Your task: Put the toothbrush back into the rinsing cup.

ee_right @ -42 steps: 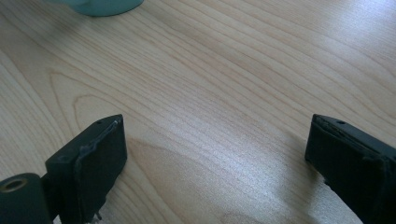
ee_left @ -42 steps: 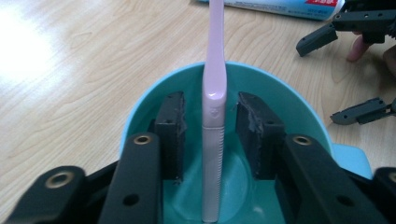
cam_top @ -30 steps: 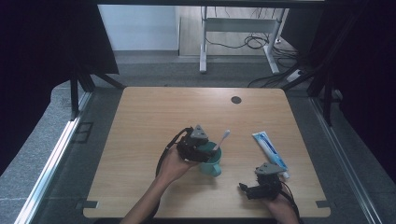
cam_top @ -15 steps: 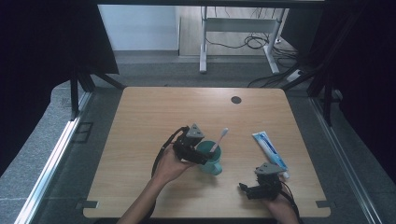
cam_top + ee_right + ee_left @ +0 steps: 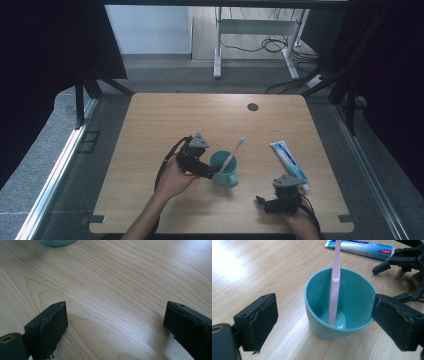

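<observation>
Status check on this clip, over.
Left hand-held gripper jaws just opened, straddling teal cup, not gripping. Toothbrush upright inside. Right hand-held gripper open. No obstruction.

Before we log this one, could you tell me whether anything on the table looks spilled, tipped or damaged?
Nothing stands out: the teal cup stands upright with the pink toothbrush leaning inside, and the toothpaste tube lies flat on the table.

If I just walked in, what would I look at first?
Probably the teal cup near the table's front middle, with a pink toothbrush standing in it and leaning on the rim. The left hand-held gripper sits beside it, jaws open and just widened, the cup between them untouched. A toothpaste tube lies to the right.
</observation>
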Tool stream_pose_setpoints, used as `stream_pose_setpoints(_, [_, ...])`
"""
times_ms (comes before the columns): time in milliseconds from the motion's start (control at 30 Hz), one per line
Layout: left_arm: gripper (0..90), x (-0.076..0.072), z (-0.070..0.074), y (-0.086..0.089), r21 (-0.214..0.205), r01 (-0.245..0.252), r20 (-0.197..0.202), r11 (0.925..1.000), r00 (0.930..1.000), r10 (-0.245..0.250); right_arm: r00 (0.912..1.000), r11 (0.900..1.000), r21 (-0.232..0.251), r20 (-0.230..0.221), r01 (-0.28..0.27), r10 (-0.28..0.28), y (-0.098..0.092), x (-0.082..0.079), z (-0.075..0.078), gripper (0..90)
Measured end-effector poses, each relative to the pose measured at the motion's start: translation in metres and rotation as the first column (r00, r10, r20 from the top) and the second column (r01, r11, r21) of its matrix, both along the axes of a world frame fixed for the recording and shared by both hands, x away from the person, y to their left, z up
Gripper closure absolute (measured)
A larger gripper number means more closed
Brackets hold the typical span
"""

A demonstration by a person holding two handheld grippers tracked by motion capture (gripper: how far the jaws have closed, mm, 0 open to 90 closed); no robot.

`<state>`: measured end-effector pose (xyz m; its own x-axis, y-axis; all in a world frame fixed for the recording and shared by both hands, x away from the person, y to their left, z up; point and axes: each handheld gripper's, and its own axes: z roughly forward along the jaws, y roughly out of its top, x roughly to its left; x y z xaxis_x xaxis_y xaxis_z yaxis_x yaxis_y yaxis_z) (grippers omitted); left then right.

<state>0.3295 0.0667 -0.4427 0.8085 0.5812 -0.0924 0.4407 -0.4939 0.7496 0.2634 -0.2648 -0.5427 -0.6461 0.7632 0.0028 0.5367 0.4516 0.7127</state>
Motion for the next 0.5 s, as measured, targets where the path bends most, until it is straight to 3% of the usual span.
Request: stream_pose_setpoints(500, [0.7, -0.011, -0.006, 0.026, 0.034, -0.034, 0.028, 0.9989, 0.9991, 0.033, 1.0000, 1.0000, 0.000, 0.000, 0.000, 0.000, 0.000, 0.000, 0.000, 5.1])
